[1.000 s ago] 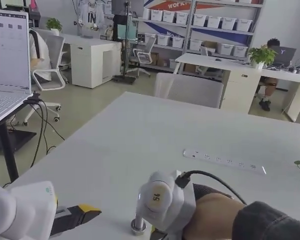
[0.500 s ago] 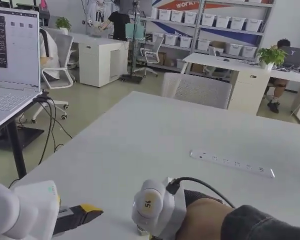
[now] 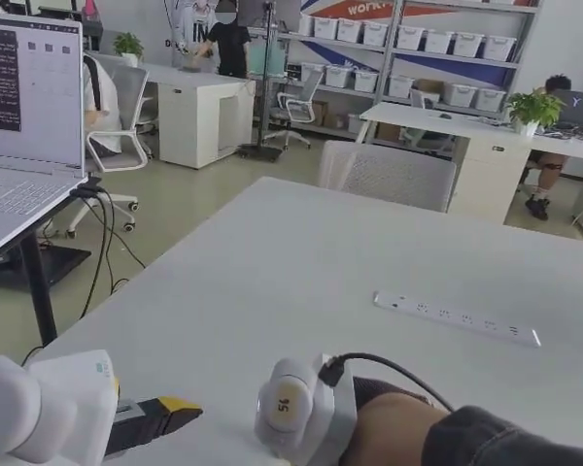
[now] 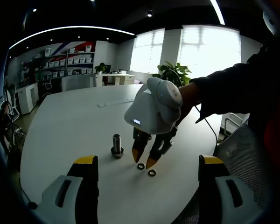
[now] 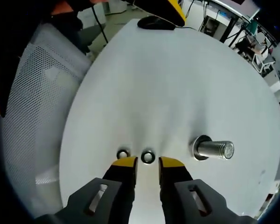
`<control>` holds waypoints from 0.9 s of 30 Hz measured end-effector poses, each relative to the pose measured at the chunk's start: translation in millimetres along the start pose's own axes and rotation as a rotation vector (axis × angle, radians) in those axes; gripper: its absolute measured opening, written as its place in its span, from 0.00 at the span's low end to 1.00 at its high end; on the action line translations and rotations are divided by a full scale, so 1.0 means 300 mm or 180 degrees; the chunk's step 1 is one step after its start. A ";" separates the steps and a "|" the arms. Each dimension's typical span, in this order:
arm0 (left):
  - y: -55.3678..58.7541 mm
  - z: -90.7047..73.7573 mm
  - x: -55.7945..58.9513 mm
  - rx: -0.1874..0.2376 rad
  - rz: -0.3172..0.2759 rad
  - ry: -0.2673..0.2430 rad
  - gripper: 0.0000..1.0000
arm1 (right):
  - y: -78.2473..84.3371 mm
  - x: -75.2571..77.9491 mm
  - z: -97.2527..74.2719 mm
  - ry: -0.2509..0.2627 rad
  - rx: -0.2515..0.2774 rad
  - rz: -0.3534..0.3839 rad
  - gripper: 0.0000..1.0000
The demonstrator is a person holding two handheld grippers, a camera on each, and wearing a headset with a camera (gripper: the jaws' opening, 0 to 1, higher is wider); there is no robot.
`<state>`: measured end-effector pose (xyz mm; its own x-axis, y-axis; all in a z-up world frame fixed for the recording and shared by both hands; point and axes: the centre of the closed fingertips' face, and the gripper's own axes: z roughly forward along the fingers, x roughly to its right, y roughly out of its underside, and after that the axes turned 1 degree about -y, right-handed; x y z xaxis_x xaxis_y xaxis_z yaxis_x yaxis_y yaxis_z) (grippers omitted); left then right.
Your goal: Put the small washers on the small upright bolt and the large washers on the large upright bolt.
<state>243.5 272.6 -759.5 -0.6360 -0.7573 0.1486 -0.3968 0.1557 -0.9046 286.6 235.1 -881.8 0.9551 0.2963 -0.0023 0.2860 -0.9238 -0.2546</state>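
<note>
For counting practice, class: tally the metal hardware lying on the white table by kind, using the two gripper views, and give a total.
Upright silver metal bolt: 1
Small silver ring-shaped metal washers: 2
Total: 3

Head view: laptop (image 3: 24, 126) cropped at 9 o'clock edge; right claw (image 3: 296, 442) jaws cut off at 6 o'clock. Left gripper view: washers (image 4: 141, 166) too small to grade large or small.
</note>
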 end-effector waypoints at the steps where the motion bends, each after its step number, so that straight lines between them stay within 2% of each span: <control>1: 0.001 -0.001 -0.001 -0.0003 -0.0004 0.0000 0.89 | 0.001 -0.003 0.004 -0.0012 -0.0004 0.0003 0.19; 13: 0.003 -0.003 0.000 0.0002 -0.0014 0.0012 0.88 | -0.005 -0.006 0.007 0.0022 -0.0020 -0.0082 0.16; 27: 0.001 -0.004 0.002 0.0008 -0.0015 0.0029 0.88 | -0.004 -0.004 0.005 0.0041 0.0003 -0.0043 0.13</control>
<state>242.2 273.0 -759.3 -0.6402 -0.7521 0.1565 -0.3980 0.1505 -0.9049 285.0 236.1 -882.8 0.9520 0.3057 0.0136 0.2989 -0.9195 -0.2554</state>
